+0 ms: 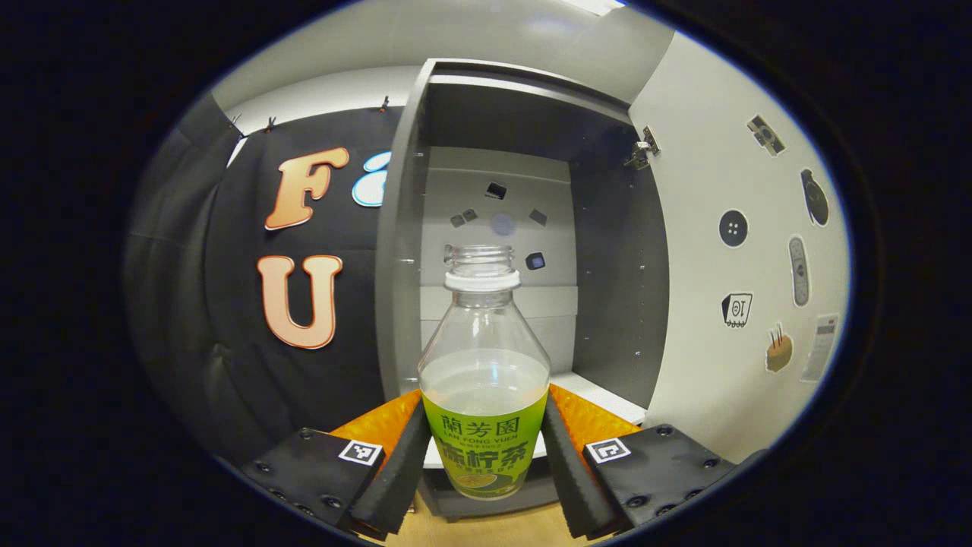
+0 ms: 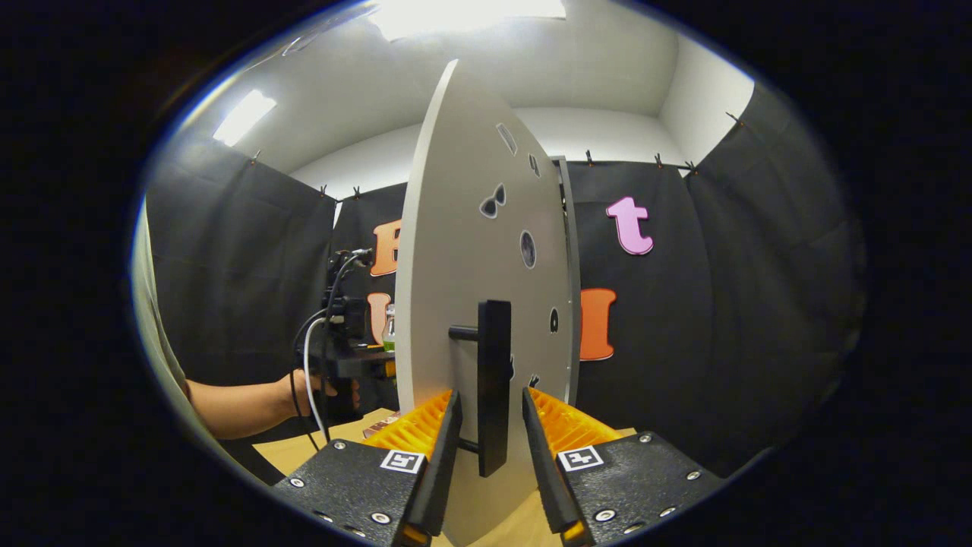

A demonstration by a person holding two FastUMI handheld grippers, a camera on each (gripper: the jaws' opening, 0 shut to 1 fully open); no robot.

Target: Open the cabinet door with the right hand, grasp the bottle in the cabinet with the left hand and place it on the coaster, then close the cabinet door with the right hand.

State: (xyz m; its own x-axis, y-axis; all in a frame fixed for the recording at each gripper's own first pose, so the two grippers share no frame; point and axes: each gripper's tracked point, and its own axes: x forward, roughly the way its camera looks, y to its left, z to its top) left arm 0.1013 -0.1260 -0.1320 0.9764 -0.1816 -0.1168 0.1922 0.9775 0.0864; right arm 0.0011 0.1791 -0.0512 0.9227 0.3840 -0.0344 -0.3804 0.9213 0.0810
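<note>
- One bottle (image 1: 484, 380), one cabinet (image 1: 501, 220), one door (image 1: 748, 251) and one handle (image 2: 493, 384) are in view, plus two claws.
- In the left gripper view, the left claw (image 1: 484, 463) is clamped on the bottle: both fingers (image 1: 399, 475) press the labelled lower body, one on each side.
- The bottle stands upright between the fingers, centred in that view, with its base at the front edge of the cabinet's bottom shelf (image 1: 600, 395) and the wooden bench (image 1: 486, 528) just below.
- The bottle is clear and uncapped, with a white ring at the neck; pale liquid fills it to just above the green label, and the upper part is empty.
- Behind the bottle the cabinet is open: grey side walls, a lighter back panel carrying a few small stickers.
- The door swings out to the right in that view, its inner face dotted with stickers, a hinge (image 1: 642, 148) at its top corner.
- In the right gripper view, the right claw (image 2: 486, 441) has its fingers apart, straddling the dark bar handle without touching it.
- The handle is mounted upright on the door's outer face, seen nearly edge-on.
- Farther left in that view, a hand (image 2: 326, 391) holds the left claw's body beyond the door's edge, above the bench.
</note>
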